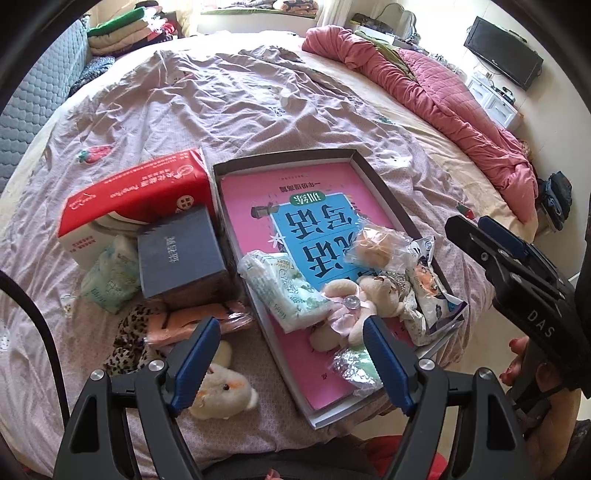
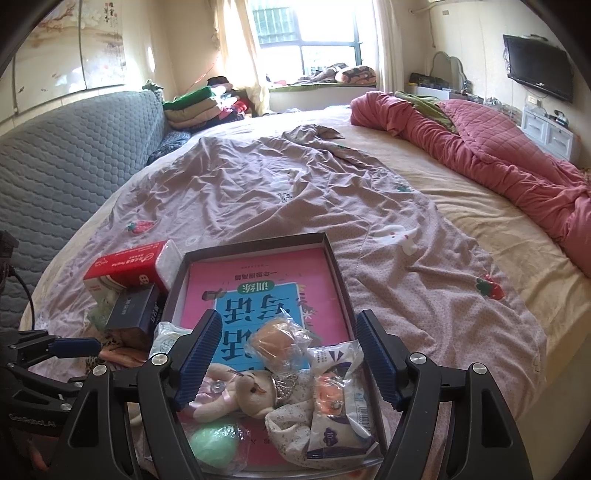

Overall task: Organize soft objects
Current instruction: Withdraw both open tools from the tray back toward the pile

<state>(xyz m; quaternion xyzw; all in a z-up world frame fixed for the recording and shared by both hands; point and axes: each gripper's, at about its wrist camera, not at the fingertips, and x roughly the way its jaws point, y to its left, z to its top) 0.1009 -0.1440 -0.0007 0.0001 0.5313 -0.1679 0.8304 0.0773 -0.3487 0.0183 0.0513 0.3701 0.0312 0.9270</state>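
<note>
Soft toys (image 2: 251, 391) in shallow box (image 2: 332, 258)

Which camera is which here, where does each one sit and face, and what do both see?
Left wrist: on the left gripper, angled down at the tray; open jaws, a hand and the right gripper show.
Right wrist: on the right gripper, looking across the bed toward the window; open jaws and the left gripper's tip show.
Shared: tray, teddy bear, red tissue pack.

Bed (image 2: 461, 221) under tray (image 2: 334, 258), boxes, toys
</note>
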